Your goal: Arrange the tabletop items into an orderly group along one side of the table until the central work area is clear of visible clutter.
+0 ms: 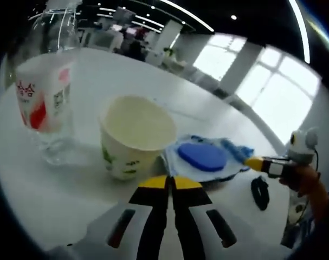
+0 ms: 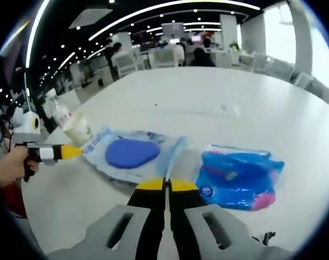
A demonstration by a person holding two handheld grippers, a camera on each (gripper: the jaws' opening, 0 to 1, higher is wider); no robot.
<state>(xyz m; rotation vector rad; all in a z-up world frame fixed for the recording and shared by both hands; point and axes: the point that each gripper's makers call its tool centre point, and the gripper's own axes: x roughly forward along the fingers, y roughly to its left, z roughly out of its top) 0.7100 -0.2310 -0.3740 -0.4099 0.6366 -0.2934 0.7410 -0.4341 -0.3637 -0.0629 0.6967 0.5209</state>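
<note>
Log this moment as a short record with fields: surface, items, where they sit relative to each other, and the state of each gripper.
surface: white table
items: clear plastic bottle with red and white label; paper cup; clear packet with blue oval pad; blue and pink packet; small black object
layout: bottle and cup upright, side by side; oval-pad packet next to the cup; blue and pink packet lies beside the oval-pad packet
left gripper: jaws together, holding nothing, close to the cup
right gripper: jaws together, holding nothing, at the edge of the oval-pad packet
</note>
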